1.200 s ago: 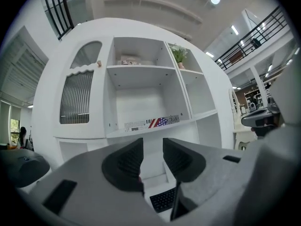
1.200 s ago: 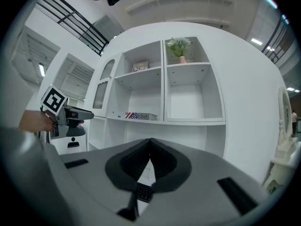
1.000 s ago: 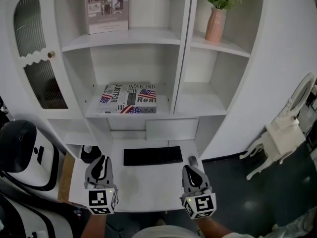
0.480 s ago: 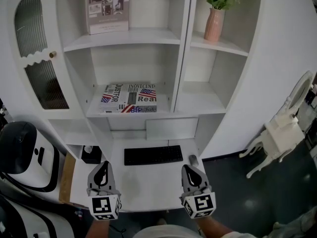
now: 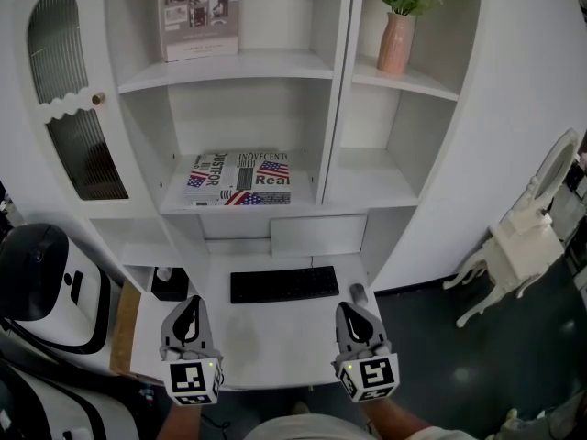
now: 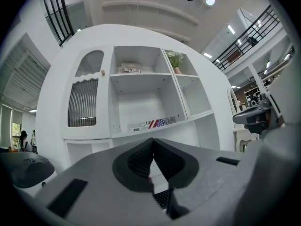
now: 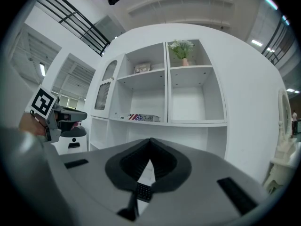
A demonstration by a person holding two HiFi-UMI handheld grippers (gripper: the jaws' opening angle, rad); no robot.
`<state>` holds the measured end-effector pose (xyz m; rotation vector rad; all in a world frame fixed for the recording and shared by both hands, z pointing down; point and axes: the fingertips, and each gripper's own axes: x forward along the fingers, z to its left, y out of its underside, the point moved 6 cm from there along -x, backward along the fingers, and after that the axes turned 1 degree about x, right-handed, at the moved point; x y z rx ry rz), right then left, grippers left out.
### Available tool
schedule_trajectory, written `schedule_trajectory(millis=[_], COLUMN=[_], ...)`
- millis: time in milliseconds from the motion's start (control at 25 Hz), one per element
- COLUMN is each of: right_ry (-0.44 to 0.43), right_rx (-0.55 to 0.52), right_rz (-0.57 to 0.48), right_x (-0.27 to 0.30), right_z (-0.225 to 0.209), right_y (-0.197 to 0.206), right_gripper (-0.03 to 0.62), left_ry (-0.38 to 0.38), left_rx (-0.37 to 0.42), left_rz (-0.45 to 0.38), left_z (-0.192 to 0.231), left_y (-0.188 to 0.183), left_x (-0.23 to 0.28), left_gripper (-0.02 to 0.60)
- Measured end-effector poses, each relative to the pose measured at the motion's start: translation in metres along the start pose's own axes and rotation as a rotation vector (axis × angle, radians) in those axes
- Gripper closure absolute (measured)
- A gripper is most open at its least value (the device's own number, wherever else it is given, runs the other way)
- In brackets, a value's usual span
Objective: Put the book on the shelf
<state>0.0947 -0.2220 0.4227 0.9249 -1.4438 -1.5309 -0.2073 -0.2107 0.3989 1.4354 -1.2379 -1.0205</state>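
Left gripper (image 5: 189, 306), right gripper (image 5: 354, 310) jaws pinched together, empty. Flag-printed flat book (image 5: 240, 181) lying on white shelf (image 5: 304, 196), ahead and above. Looks done: back off level.

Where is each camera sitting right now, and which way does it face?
Head view: on the person's head, facing steeply down over desk, keyboard and shelf unit; left gripper and right gripper show.
Left gripper view: on that gripper, facing level at the shelf unit; its shut jaws and the right gripper show.
Right gripper view: likewise, with its shut jaws and the left gripper.
Shared: the book lying flat in the shelf unit.
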Motion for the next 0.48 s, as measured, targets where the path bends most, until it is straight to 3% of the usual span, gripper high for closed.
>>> schedule_trajectory(millis=[480], right_ry=[0.003], right_rx=[-0.004], right_rz=[0.000], right_x=[0.0020], right_z=[-0.0009], right_y=[-0.0001], right_gripper=[0.591], left_ry=[-0.003], left_rx=[0.012], left_rz=[-0.001], left_z=[0.0002], left_y=[-0.0010], left_x=[0.0040], left_gripper=[0.576])
